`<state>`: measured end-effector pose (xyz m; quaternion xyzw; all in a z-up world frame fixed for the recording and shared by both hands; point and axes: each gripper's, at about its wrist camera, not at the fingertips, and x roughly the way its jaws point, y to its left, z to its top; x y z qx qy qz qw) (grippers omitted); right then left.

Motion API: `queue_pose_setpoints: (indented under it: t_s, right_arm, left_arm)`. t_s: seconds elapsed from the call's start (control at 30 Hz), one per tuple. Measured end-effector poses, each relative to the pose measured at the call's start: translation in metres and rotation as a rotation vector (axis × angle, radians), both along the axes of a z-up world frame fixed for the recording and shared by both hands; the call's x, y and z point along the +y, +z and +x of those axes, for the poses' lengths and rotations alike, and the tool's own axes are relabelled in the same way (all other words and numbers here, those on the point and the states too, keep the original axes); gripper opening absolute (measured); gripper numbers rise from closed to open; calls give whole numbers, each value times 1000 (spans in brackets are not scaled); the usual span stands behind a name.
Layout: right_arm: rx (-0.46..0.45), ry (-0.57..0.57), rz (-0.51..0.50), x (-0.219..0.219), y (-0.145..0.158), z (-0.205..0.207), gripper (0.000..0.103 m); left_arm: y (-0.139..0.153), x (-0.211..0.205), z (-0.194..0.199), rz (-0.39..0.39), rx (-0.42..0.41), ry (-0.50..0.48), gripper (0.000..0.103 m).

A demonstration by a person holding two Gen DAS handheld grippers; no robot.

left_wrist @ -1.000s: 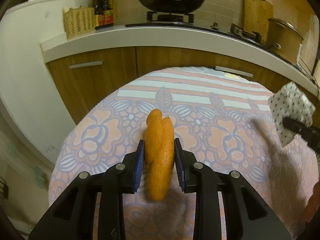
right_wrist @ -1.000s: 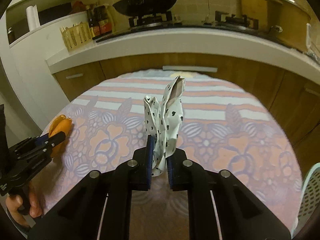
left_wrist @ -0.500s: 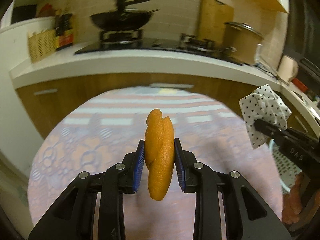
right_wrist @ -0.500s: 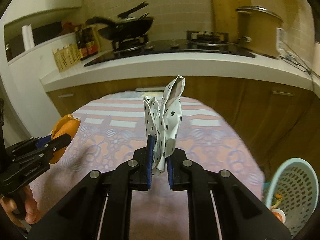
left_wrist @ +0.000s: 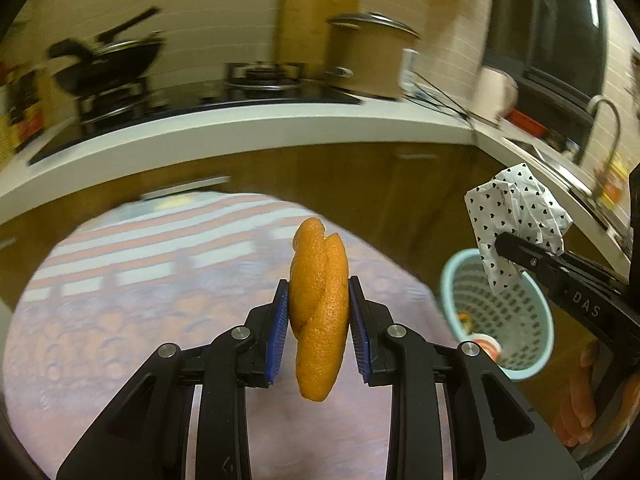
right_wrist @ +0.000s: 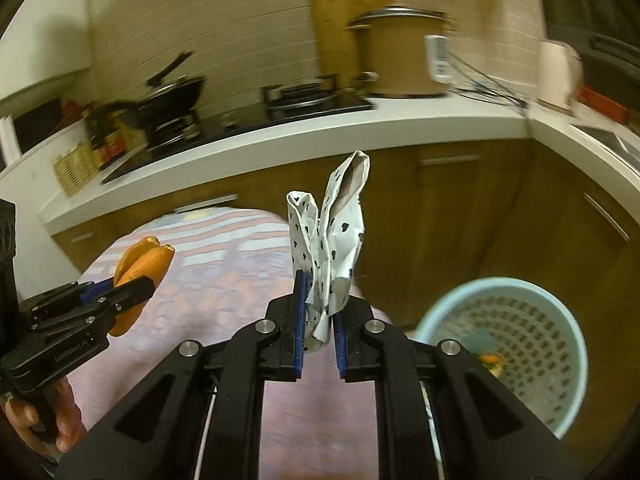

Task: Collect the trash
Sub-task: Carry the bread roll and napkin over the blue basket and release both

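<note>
**Both tools swung toward the bin, each with its scrap**

Since a second before, both views had swept right: the patterned surface (left_wrist: 120,280) slid to the left of the frame and a pale blue bin (right_wrist: 520,344) came into sight, where earlier only its edge showed. The wok (left_wrist: 108,60) and hob had drifted left and blurred.

The left tool (left_wrist: 318,320) was pinching an orange peel (left_wrist: 320,308) between its blue ribbed pads, the peel standing on end, dimpled and folded on itself, its lower tip hanging below the fingers. The right tool (right_wrist: 318,332) was pressed together on a crumpled paper wrapper (right_wrist: 328,248), white with small black hearts, which rose above the pads in two creased lobes.

The bin was round, plastic, its wall pierced with rows of small holes; it stood on the floor beside the surface, below the wooden cabinet fronts (right_wrist: 460,216). Some orange and pale scraps lay at its bottom. In the left view the wrapper hung in front of the bin's rim; the peel was over the surface, to the left of the bin.

Behind ran a white worktop (left_wrist: 280,124) with a lidded pot (left_wrist: 368,56), a wooden chopping board (left_wrist: 308,20) leaning on the tiled wall, and a wicker basket (right_wrist: 76,168) at the far left. A hand (right_wrist: 52,412) gripped the left tool's handle.
</note>
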<state>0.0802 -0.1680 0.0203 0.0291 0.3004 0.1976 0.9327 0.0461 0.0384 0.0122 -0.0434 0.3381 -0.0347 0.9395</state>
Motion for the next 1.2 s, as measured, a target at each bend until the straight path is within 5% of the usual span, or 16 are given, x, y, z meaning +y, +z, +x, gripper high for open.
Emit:
queue_pose_setpoints:
  t_s: [0.4, 0.67, 0.73, 0.8, 0.9, 1.2]
  right_arm:
    - [152, -252, 26, -135, -45, 13, 10]
    - [260, -322, 8, -172, -84, 20, 11]
    - [288, -327, 15, -179, -92, 23, 13]
    - [309, -333, 27, -185, -100, 25, 18]
    - [334, -334, 63, -194, -106, 27, 35]
    - [327, -322, 76, -192, -102, 22, 38]
  left_arm:
    - [-25, -130, 47, -30, 86, -232, 27]
    - [-49, -198, 66, -18, 131, -335, 30]
    - [-54, -207, 69, -16, 139, -344, 36]
    - [-57, -213, 72, -13, 145, -349, 52]
    - [-58, -213, 72, -40, 140, -355, 65]
    - [-52, -191, 64, -82, 113, -331, 65]
